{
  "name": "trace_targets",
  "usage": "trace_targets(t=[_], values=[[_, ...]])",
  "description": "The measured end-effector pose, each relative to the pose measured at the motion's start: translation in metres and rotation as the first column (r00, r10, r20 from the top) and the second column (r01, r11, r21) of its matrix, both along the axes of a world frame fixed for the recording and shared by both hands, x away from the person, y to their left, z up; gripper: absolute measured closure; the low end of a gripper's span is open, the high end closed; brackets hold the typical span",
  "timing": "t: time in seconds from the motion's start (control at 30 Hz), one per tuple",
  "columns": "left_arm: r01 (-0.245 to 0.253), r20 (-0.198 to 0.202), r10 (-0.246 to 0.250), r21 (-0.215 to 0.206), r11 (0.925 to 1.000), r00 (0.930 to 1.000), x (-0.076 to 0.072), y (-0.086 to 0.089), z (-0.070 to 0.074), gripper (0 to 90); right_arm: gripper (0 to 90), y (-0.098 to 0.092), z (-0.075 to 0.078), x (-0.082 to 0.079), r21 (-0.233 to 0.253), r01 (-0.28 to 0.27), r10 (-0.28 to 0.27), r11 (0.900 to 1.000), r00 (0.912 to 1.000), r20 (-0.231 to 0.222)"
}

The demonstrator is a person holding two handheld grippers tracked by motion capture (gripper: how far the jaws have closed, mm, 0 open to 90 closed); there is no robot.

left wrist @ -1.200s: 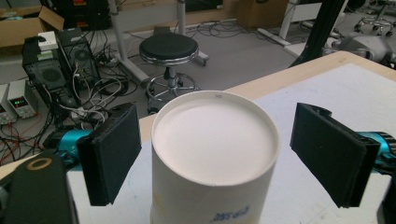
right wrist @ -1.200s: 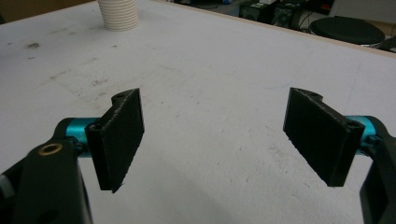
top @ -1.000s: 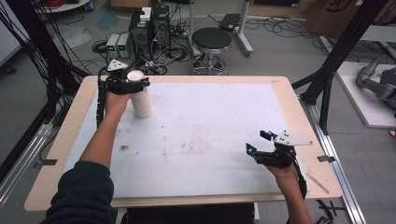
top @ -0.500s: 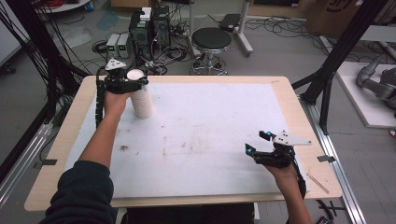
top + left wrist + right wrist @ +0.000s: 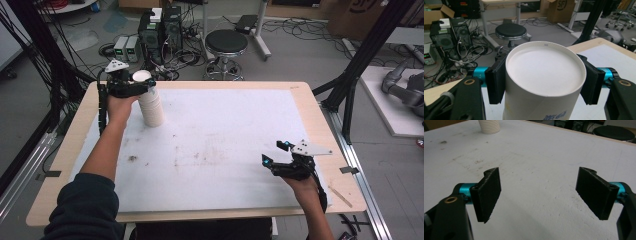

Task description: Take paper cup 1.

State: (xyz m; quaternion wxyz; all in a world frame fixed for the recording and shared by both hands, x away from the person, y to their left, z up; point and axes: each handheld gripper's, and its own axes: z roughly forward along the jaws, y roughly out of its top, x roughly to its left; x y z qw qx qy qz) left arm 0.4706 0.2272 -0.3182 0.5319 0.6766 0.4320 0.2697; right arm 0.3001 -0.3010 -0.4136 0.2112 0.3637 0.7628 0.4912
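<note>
A stack of white paper cups (image 5: 151, 107) stands upside down on the white mat (image 5: 225, 135) at the far left of the table. My left gripper (image 5: 143, 84) is shut on the topmost cup (image 5: 544, 67), with a black jaw pressed against each side just under its upturned base. Blue print shows low on the cup's wall. My right gripper (image 5: 273, 153) hovers low over the mat near the front right, open, with nothing between its jaws (image 5: 539, 192). From there the foot of the cup stack (image 5: 489, 126) shows far off.
The mat has smudges near its middle (image 5: 195, 155) and a dark spot at the left (image 5: 132, 158). The wooden table edge (image 5: 320, 120) borders the mat. A black stool (image 5: 226, 42) and computer cases (image 5: 160, 30) stand on the floor beyond the far edge.
The left gripper and the cup it grips have edged slightly up and to the left. The right gripper has stayed in place, still open.
</note>
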Motion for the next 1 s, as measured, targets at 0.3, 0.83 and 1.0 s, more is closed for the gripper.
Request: trace_targets(t=[0.3, 0.83, 1.0], values=[[0.014, 0.089, -0.011, -0.035, 0.9993, 0.9960, -0.012, 0.005, 0.035, 34.0, 21.0, 0.001, 0.000, 0.000, -0.003, -0.008, 0.008, 1.000, 1.0000, -0.001], [0.103, 0.175, -0.091, -0.061, 0.9928, 0.9803, -0.076, 0.020, 0.057, 35.1, 21.0, 0.003, 0.001, -0.001, -0.003, -0.015, 0.015, 1.000, 0.9999, -0.001], [0.113, 0.200, -0.098, -0.068, 0.9912, 0.9749, -0.092, 0.022, 0.053, 35.5, 21.0, 0.005, 0.002, -0.001, -0.001, -0.025, 0.025, 1.000, 0.9997, 0.003]])
